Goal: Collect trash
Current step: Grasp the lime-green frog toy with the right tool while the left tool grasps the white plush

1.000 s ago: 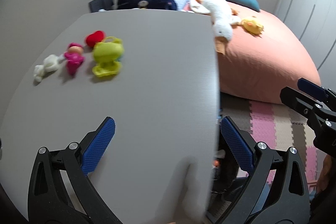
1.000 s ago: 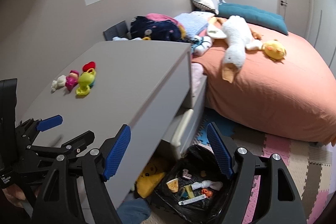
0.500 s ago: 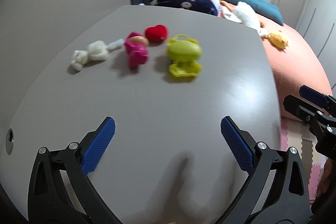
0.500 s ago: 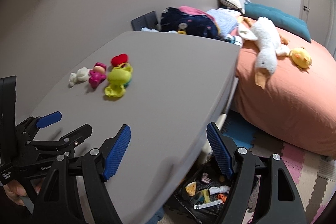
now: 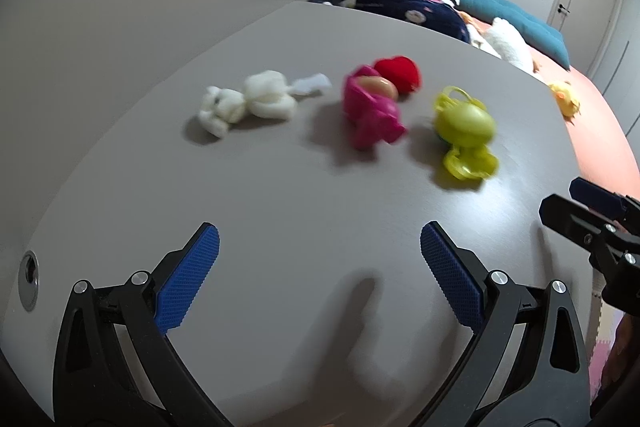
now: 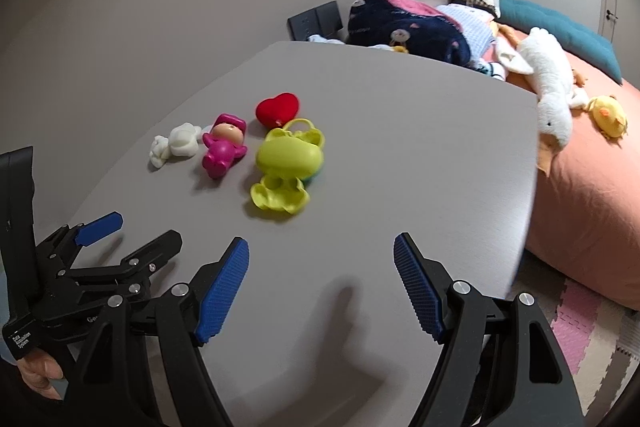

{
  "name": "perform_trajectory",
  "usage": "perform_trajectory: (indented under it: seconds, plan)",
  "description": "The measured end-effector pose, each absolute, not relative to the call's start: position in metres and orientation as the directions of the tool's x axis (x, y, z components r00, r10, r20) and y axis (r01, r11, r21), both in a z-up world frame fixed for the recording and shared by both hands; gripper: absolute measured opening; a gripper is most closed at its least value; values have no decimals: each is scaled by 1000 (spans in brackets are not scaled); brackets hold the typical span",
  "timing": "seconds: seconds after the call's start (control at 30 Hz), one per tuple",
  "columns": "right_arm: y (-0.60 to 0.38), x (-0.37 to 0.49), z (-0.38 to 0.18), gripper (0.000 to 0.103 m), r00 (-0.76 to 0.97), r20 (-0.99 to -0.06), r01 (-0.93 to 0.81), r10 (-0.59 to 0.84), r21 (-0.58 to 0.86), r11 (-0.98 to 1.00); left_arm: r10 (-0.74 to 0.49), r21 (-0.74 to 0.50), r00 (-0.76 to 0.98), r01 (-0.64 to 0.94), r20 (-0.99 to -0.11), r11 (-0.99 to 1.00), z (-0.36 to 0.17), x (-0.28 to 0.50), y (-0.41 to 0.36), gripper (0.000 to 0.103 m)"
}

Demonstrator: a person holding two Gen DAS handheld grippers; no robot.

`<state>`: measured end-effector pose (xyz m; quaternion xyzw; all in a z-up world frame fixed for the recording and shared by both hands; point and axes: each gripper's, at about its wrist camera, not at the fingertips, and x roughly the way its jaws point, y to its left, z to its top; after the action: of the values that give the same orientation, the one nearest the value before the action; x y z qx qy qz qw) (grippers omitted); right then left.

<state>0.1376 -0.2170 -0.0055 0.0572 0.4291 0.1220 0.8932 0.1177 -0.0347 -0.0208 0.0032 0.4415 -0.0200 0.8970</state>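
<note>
**Both jaws wide over the desk, toys ahead**

Jaws on our left gripper [image 5: 320,267] and right gripper [image 6: 322,285] stand wide apart with nothing between them, both hovering above the bare grey desktop [image 6: 400,147]. Just ahead lies a row of small toys: a white plush bunny [image 5: 244,103], a pink baby doll [image 5: 372,107], a red heart [image 6: 278,109] and a lime-green plastic toy [image 6: 286,167]. We see no trash bin in these views. We judge the nearest lime-green toy the easiest target; we should lower squarely over its narrow waist, pads clear of its neighbours, before closing.
</note>
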Motion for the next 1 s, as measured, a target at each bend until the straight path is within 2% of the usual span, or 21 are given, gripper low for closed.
perform_trajectory:
  seconds: [0.83,0.9,0.97,1.0]
  plan:
    - [-170,230,-29,75,571,-797,-131,197,149,980,40,60,585,16,-810,998,-35,215,13,96]
    - [-170,233,-29,71,578,-795,-132,186,134,982,44,73,589,25,-807,997,-35,221,13,96]
    - [-169,234,-29,58,587,-792,-135,168,109,985,34,65,589,32,-807,997,-35,226,14,96]
    - [-169,235,-29,58,588,-793,-138,162,99,986,27,58,587,34,-809,998,-35,229,14,96]
